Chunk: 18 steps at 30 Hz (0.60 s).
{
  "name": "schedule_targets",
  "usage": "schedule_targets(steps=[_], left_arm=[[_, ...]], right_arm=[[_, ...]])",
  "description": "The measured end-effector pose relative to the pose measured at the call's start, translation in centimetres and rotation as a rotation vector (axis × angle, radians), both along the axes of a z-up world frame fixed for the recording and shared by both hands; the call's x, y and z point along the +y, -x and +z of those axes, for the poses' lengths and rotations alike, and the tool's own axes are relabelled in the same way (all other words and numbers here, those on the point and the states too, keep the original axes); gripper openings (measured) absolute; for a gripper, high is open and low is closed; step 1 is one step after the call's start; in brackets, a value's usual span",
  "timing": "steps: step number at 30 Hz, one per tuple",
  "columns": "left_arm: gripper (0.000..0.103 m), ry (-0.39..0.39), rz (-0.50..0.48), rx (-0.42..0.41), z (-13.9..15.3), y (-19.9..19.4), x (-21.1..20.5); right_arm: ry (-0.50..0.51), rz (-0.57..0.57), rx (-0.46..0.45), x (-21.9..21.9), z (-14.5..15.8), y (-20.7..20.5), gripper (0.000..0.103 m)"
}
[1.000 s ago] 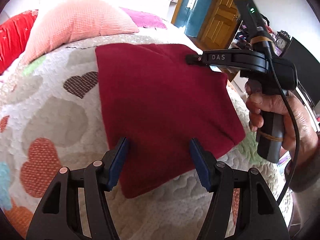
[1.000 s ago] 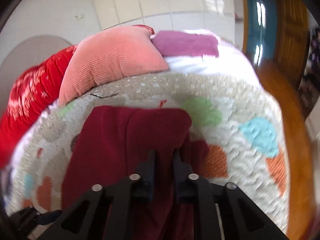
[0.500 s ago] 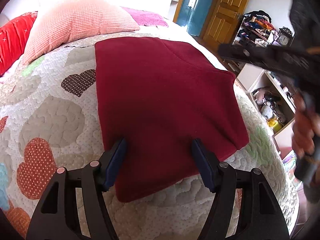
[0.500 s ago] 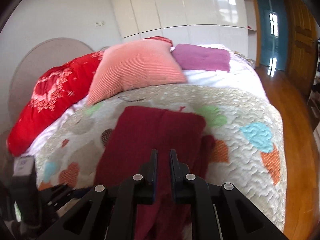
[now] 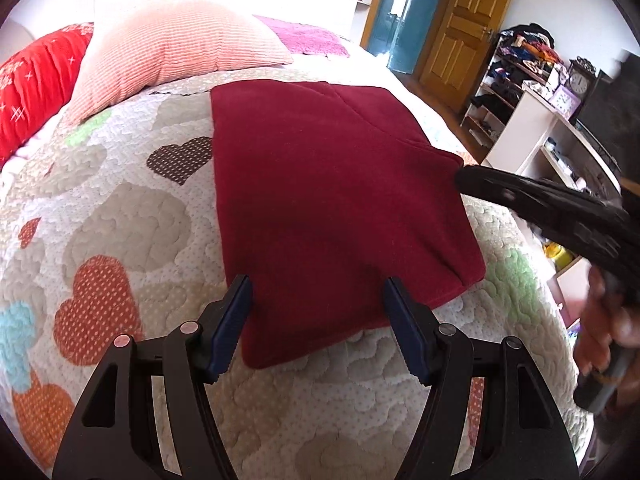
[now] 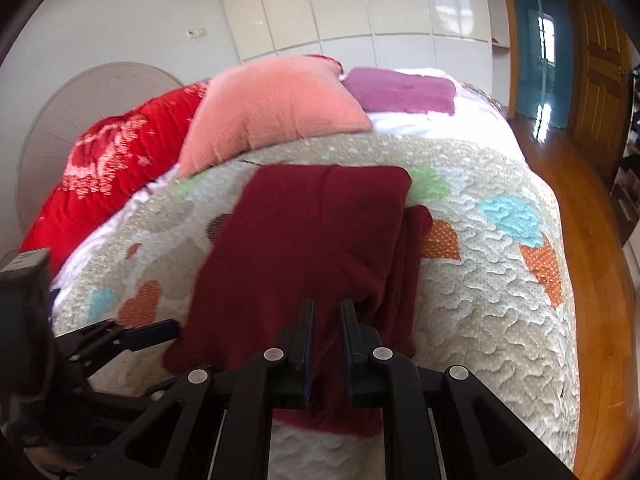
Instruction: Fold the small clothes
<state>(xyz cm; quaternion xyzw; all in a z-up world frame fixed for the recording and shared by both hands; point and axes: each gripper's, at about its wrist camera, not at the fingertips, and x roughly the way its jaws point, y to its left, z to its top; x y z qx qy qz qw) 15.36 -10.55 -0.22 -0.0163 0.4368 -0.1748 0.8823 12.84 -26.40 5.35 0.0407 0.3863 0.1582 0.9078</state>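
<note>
A dark red garment (image 5: 332, 184) lies folded flat on the heart-patterned quilt (image 5: 120, 220); in the right wrist view the garment (image 6: 312, 232) has a narrower layer showing along its right edge. My left gripper (image 5: 316, 284) hangs open over the garment's near edge, its blue pads (image 5: 234, 316) apart with nothing pressed between them. My right gripper (image 6: 327, 304) hovers above the garment's near right part, its jaws opening with a narrow gap and no cloth in it. From the left wrist view the right gripper (image 5: 464, 178) is blurred, its tip by the garment's right corner, held by a person's hand (image 5: 604, 332).
A pink ribbed pillow (image 5: 176, 48), red bedding (image 5: 32, 84) and a purple cloth (image 5: 308, 38) lie at the bed's head. Shelves with clothes and a clock (image 5: 516, 80) stand right of the bed. A wooden floor (image 6: 580, 200) runs along the bed's right side.
My right gripper has drawn back from the garment's far right edge towards its near right corner, and its jaws have parted a little. The left gripper has stayed put, jaws open.
</note>
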Motion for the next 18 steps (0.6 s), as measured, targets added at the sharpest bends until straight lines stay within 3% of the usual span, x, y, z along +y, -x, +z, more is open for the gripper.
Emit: schedule_targets(steps=[2,8,12,14,18], left_arm=[[0.068,-0.002,0.011,0.003,0.1,0.3,0.2],[0.068,-0.058,0.037,-0.023,0.8,2.0,0.6],[0.068,-0.066,0.057,-0.049,1.5,3.2,1.3],[0.068,-0.068,0.074,-0.062,1.8,3.7,1.6],[0.068,-0.054,0.087,-0.066,2.1,4.4,1.7]], right_arm=[[-0.017,0.012,0.004,0.4,-0.1,1.1,0.025],[0.025,-0.029,0.142,0.6,-4.7,1.1,0.027],[-0.070,-0.055,0.109,-0.4,-3.2,2.8,0.031],[-0.078,-0.053,0.066,-0.2,-2.0,4.1,0.044],[-0.046,-0.038,0.006,0.7,-0.3,5.7,0.045]])
